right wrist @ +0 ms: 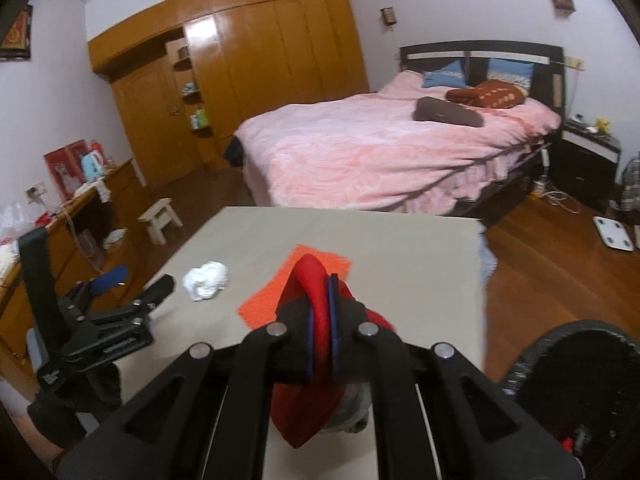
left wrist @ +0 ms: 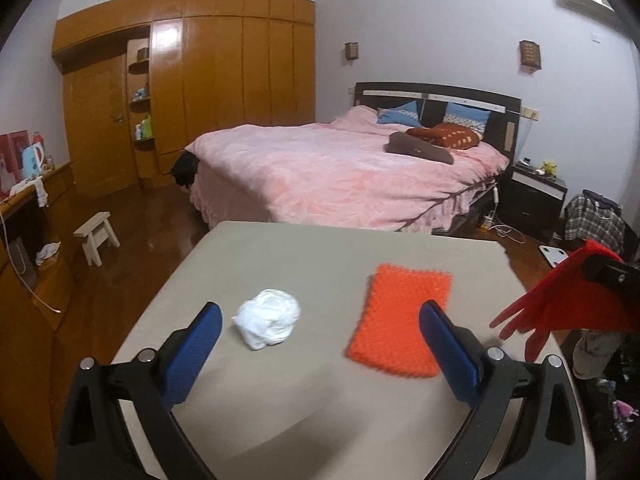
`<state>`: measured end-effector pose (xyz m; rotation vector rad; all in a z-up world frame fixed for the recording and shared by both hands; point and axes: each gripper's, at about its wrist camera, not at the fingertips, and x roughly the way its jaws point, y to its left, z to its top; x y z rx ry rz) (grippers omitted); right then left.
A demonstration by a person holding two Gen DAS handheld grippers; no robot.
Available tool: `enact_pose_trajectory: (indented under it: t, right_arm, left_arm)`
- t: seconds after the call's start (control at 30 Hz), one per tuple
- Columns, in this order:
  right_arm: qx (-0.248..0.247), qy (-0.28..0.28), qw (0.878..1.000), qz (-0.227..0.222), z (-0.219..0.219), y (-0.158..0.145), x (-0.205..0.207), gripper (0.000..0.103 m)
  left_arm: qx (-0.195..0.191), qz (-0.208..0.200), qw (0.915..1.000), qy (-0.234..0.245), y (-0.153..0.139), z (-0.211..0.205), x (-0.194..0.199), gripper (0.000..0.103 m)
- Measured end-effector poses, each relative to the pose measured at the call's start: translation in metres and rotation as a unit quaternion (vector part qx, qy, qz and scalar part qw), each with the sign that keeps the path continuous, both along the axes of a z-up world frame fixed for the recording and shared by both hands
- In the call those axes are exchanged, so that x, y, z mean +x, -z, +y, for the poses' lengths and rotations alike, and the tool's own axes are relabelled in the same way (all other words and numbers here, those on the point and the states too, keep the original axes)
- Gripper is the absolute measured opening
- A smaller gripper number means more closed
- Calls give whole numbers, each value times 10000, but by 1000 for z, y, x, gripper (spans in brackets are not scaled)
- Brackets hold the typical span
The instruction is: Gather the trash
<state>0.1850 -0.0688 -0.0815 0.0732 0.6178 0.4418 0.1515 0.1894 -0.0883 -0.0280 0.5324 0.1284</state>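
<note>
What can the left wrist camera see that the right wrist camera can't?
Only the left wrist view shows the red glove's dangling fingers. Only the right wrist view shows the right hand-held gripper clamped on that glove, plus a framed picture on the wall. Both show the white wad, orange mat, table and bed.

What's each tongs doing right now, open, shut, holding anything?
Left tongs: open, nothing between them.
Right tongs: shut on a red glove.
</note>
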Motion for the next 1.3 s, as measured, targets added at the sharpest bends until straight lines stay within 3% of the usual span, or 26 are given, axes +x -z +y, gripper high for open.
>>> enact_pose_trajectory:
  t: [0.3, 0.63, 0.73, 0.77, 0.83, 0.87, 0.97, 1.1, 1.3]
  right_arm:
    - [40, 150, 9988, 470, -20, 36, 11, 5]
    - [-89, -373, 9957, 846, 25, 75, -4, 6]
    - [-136, -439, 9952, 863, 31, 82, -11, 11]
    - [-150, -456, 9950, 877, 33, 83, -12, 15]
    - [-177, -487, 9949, 869, 33, 83, -15, 33]
    - [-184, -486, 9950, 852, 33, 83, -17, 46]
    - [-236, -495, 9953, 799, 30, 83, -28, 70]
    - [-187, -465, 9953, 828, 21, 82, -37, 83]
    - [-165, -165, 9957, 897, 6, 81, -43, 86]
  left_arm:
    - [24, 126, 9997, 209, 8, -23, 5, 97]
    - [110, 374, 9992, 4, 29, -2, 4, 97]
    - [102, 450, 9989, -57, 37, 4, 3, 97]
    - [98, 472, 9988, -74, 39, 6, 2, 97]
    - [78, 518, 9986, -103, 43, 9, 1, 97]
    - [74, 530, 9985, -113, 44, 10, 0, 97]
    - [44, 572, 9983, -116, 48, 11, -4, 97]
    - [32, 597, 9982, -75, 51, 8, -8, 97]
    - [7, 602, 9982, -34, 51, 5, -13, 97]
